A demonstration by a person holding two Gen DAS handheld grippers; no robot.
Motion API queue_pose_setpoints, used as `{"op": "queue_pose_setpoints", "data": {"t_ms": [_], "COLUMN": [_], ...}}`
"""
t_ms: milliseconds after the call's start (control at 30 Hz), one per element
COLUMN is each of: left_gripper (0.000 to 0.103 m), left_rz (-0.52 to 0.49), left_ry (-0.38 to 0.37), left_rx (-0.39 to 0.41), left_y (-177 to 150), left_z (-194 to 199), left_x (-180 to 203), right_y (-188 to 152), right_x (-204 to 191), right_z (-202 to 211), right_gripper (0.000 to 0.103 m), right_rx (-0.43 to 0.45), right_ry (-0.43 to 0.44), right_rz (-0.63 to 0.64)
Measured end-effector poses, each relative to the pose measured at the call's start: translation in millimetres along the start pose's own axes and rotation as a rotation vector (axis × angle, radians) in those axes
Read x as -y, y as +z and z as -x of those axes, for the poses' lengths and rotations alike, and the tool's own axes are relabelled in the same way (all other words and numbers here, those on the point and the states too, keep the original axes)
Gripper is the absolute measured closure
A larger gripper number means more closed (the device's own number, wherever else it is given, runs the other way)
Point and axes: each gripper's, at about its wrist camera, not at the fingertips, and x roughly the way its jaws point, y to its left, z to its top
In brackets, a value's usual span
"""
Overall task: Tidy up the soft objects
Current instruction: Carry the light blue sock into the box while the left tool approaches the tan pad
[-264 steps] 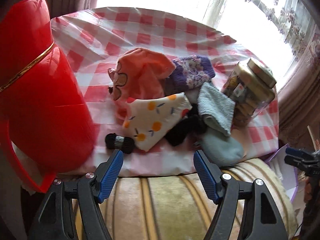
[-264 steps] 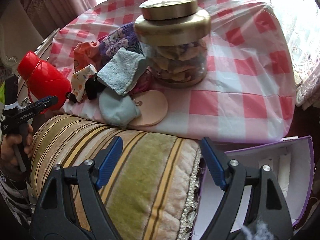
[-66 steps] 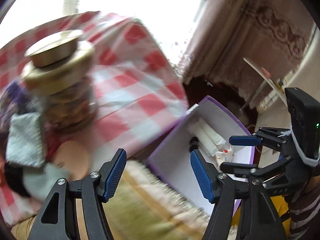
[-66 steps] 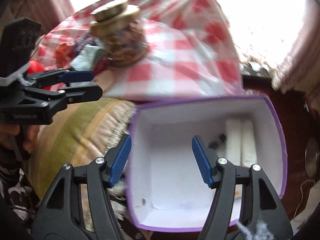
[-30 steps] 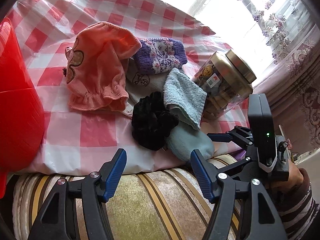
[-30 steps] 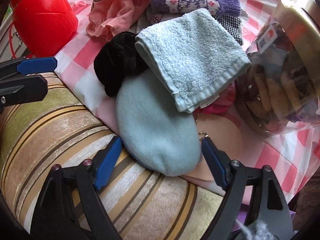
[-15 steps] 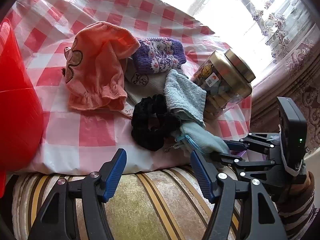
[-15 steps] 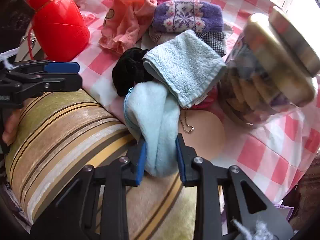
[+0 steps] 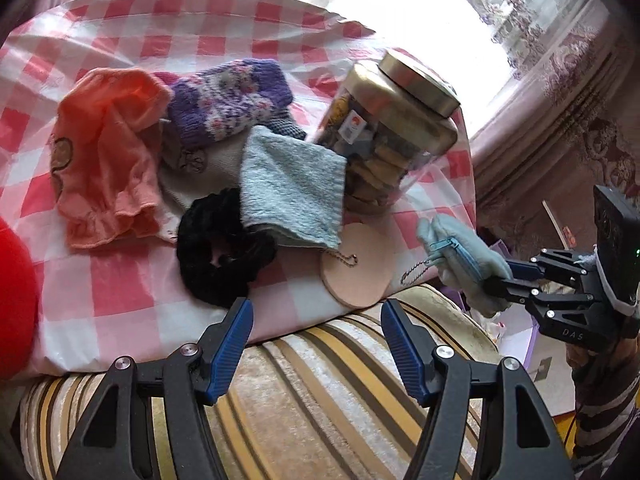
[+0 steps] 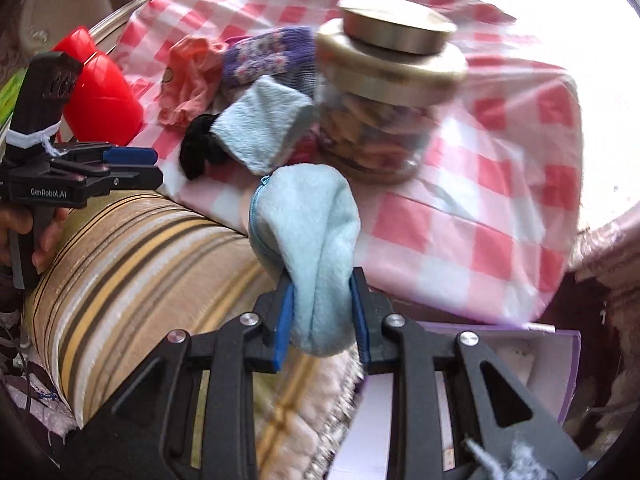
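My right gripper (image 10: pixel 320 316) is shut on a light blue fuzzy zip pouch (image 10: pixel 308 232) and holds it in the air off the table's edge; it also shows in the left wrist view (image 9: pixel 460 256) with a small chain hanging from it. My left gripper (image 9: pixel 316 344) is open and empty over the striped cushion (image 9: pixel 320 400). On the checked cloth lie a blue towel (image 9: pixel 292 188), a black scrunchie (image 9: pixel 220 248), an orange garment (image 9: pixel 104 152), a purple knitted mitten (image 9: pixel 228 100) and a round peach pad (image 9: pixel 356 268).
A glass cookie jar with a gold lid (image 9: pixel 396 128) stands beside the pile. A red jug (image 10: pixel 100 96) is at the left. An open purple box (image 10: pixel 520 368) sits below the table's edge, under my right gripper. A curtain hangs at the right.
My right gripper has lifted the blue pouch off the pile and carried it to the right, clear of the table. The peach pad beneath it is now uncovered. My left gripper stays open.
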Motion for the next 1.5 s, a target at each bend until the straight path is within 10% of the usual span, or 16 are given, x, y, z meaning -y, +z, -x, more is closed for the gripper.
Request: {"op": "queue_pose_setpoints", "data": {"t_ms": [633, 900, 1500], "left_gripper": [0.019, 0.024, 0.024], "left_rz": [-0.359, -0.393, -0.314], "left_ry": [0.300, 0.244, -0.033], "left_rx": [-0.340, -0.318, -0.250], "left_y": [25.5, 23.8, 25.7], "left_z": [-143.7, -141.0, -93.5], "left_x": [77.0, 91.1, 124.4], "right_y": [-137.0, -180.2, -174.5], "right_x": [142.3, 171.7, 144.8], "right_z": [64.6, 55.6, -82.8], "right_gripper": [0.073, 0.073, 0.073], "right_rx": [0.021, -0.053, -0.278], "right_ry": [-0.244, -0.312, -0.109], "right_rz": [-0.397, -0.477, -0.418]}}
